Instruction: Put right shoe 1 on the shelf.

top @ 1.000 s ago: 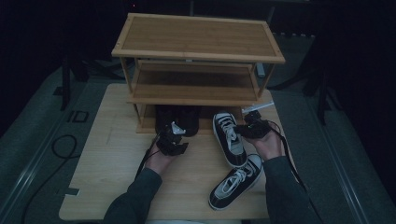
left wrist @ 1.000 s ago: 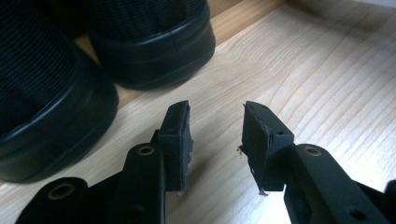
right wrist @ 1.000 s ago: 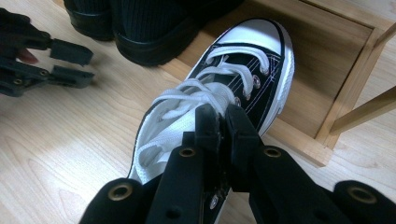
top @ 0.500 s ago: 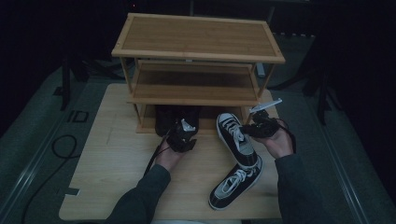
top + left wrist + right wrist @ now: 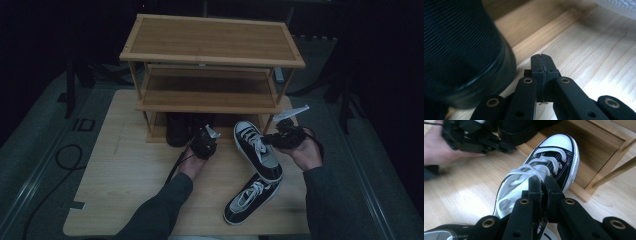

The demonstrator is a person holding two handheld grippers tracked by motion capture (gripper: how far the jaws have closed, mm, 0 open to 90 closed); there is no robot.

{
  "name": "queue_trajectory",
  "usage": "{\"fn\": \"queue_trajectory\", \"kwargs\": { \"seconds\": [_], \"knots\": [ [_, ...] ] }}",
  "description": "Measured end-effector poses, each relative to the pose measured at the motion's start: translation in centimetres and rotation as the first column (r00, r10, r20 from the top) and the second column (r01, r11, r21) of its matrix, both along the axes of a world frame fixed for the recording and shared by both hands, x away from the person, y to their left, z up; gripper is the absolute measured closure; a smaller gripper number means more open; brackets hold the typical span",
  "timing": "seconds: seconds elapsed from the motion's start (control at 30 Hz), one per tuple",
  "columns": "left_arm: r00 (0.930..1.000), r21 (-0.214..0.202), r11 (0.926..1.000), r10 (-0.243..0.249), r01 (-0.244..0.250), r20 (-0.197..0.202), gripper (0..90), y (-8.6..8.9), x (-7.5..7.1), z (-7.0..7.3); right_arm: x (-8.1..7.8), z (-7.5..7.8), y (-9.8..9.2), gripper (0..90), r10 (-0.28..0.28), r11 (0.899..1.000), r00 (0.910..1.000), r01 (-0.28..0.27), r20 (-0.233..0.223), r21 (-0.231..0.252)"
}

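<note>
The right gripper [image 5: 543, 185] has its jaws pinched on the side wall of a black canvas sneaker [image 5: 541, 170], whose white rubber toe cap points ahead of the jaws toward the bottom shelf of the bamboo shoe rack [image 5: 210, 60]. That hold looks thin, only a fold of soft canvas by the laces, so the shoe could twist or slip out as it is pushed forward, and its toe could catch on the rack's low front rail or the slanted leg just to the right of the jaws.

The left gripper [image 5: 541, 63] has just closed; its jaws meet with nothing between them, close beside the ribbed dark shoe [image 5: 461, 50] standing to their left. A careless push from there could shove that shoe deeper or tip it.

The second sneaker [image 5: 250, 197] lies behind the right gripper on the pale, grainy wooden table [image 5: 125, 175]. The white laces are loose and could snag.
</note>
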State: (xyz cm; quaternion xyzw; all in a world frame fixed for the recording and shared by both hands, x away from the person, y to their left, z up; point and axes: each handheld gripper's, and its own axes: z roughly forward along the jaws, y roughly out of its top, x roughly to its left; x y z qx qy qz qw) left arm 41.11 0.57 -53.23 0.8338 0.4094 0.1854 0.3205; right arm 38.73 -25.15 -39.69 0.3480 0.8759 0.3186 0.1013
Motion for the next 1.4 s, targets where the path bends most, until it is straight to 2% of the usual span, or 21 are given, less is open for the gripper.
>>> {"fn": "queue_trajectory", "kwargs": {
  "seconds": [0.43, 0.5, 0.6, 0.7, 0.8, 0.87, 1.07, 1.17, 1.23, 1.27, 1.37, 1.4],
  "knots": [
    [0.9986, -0.012, 0.9985, 0.053, -0.053, -0.005, 90.0, -1.3, 1.9, -1.3, -0.3, 0.7, -1.6, 85.9, 0.009, 1.0, 1.0, -0.009, -0.003, -0.003],
    [0.9986, -0.033, 0.9981, 0.052, -0.052, -0.01, 90.0, -1.6, 2.1, -1.4, -0.4, 0.8, -1.8, 85.9, 0.008, 1.0, 1.0, -0.008, -0.002, -0.002],
    [0.9981, -0.041, 0.9973, 0.062, -0.061, 0.01, 90.0, -2.2, 2.2, -1.2, -0.6, 0.9, -2.1, 85.9, 0.009, 1.0, 1.0, -0.009, 0.002, 0.002],
    [0.996, -0.047, 0.9953, 0.086, -0.085, 0.024, 90.0, -2.6, 2.5, -0.9, -0.9, 1.1, -2.4, 85.8, 0.007, 1.0, 1.0, -0.007, 0.003, 0.005],
    [0.9944, -0.04, 0.9937, 0.105, -0.105, 0.012, 90.0, -2.8, 2.9, -1.1, -1.1, 1.3, -2.7, 85.8, 0.012, 1.0, 0.9999, -0.012, 0.008, 0.006],
    [0.993, -0.054, 0.9917, 0.118, -0.117, 0.01, 90.0, -2.8, 3.1, -1.2, -1.2, 1.3, -2.8, 85.9, 0.013, 1.0, 0.9999, -0.013, 0.008, 0.004],
    [0.9894, -0.056, 0.988, 0.145, -0.144, 0.008, 90.0, -3.0, 3.8, -1.2, -1.4, 1.4, -3.1, 85.8, 0.017, 1.0, 0.9998, -0.017, 0.008, 0.004],
    [0.9865, -0.043, 0.9856, 0.164, -0.164, 0.002, 90.0, -3.1, 4.2, -1.2, -1.6, 1.5, -3.3, 85.8, 0.023, 1.0, 0.9997, -0.024, 0.009, 0.006],
    [0.9845, -0.038, 0.9841, 0.175, -0.174, 0.018, 90.0, -3.2, 4.2, -1.4, -1.9, 2.0, -3.4, 85.9, 0.034, 0.999, 0.9993, -0.034, 0.015, 0.014],
    [0.9827, -0.053, 0.9814, 0.185, -0.184, 0.01, 90.0, -3.2, 4.3, -1.5, -2.0, 2.1, -3.5, 85.9, 0.034, 0.999, 0.9993, -0.034, 0.012, 0.016],
    [0.9817, -0.049, 0.9808, 0.19, -0.189, 0.016, 90.0, -3.3, 4.4, -1.6, -2.2, 2.5, -3.5, 85.9, 0.041, 0.999, 0.999, -0.042, 0.016, 0.019],
    [0.98, -0.063, 0.9783, 0.199, -0.197, 0.012, 90.0, -3.3, 4.5, -1.7, -2.5, 2.8, -3.5, 85.8, 0.053, 0.998, 0.9984, -0.053, 0.022, 0.021]
  ]
}}
